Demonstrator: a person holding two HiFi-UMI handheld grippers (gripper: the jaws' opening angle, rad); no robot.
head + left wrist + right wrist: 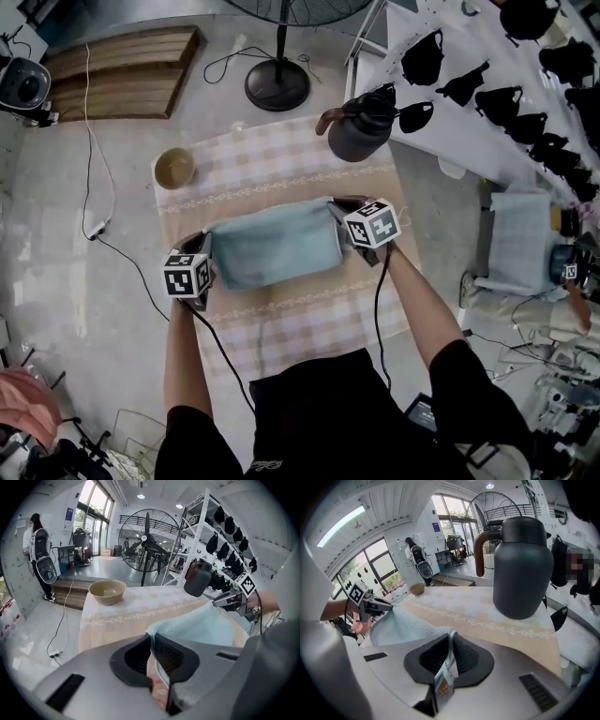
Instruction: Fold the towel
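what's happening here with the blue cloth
A person is folding a light blue towel. The left hand-held gripper and the right hand-held gripper are each shut on one end, holding it stretched between them over the checked tablecloth. A bowl and a dark jug stand farther back.

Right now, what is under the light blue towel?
The checked tablecloth shows all round the towel, which the left gripper and right gripper pinch at its ends. The patch directly beneath is covered; anything there cannot be seen.

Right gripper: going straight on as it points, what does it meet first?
Probably the checked tablecloth, short of the dark jug; depth unclear. Right gripper is shut on the towel.
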